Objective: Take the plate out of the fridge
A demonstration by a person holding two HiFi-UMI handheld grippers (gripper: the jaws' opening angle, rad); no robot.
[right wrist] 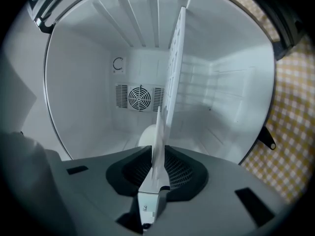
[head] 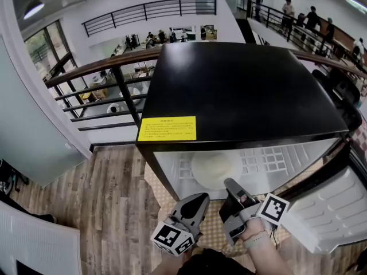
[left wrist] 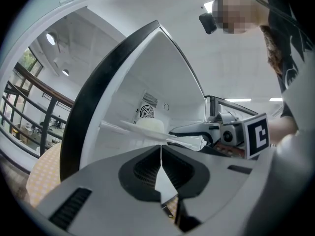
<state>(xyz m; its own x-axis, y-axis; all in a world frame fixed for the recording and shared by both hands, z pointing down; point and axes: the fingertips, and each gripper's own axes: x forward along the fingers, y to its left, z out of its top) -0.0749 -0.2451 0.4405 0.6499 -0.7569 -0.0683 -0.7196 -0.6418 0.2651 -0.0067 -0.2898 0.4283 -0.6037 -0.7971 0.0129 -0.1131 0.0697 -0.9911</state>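
Observation:
A white plate (head: 219,169) lies on the wire shelf (head: 261,160) inside the open fridge (head: 241,90). My right gripper (head: 231,185) reaches into the opening and is shut on the plate's near rim. In the right gripper view the plate (right wrist: 158,129) stands edge-on between the closed jaws, beside the shelf (right wrist: 175,68). The left gripper view shows the plate (left wrist: 147,126) with the right gripper (left wrist: 189,130) clamped on its edge. My left gripper (head: 199,200) hovers just in front of the fridge, shut with nothing in it (left wrist: 161,154).
The fridge door (head: 327,211) hangs open to the right. A yellow label (head: 167,129) sits on the black top. A yellow checkered mat (head: 209,225) lies under the fridge. A dark railing (head: 103,73) runs behind. A fan vent (right wrist: 139,97) marks the back wall.

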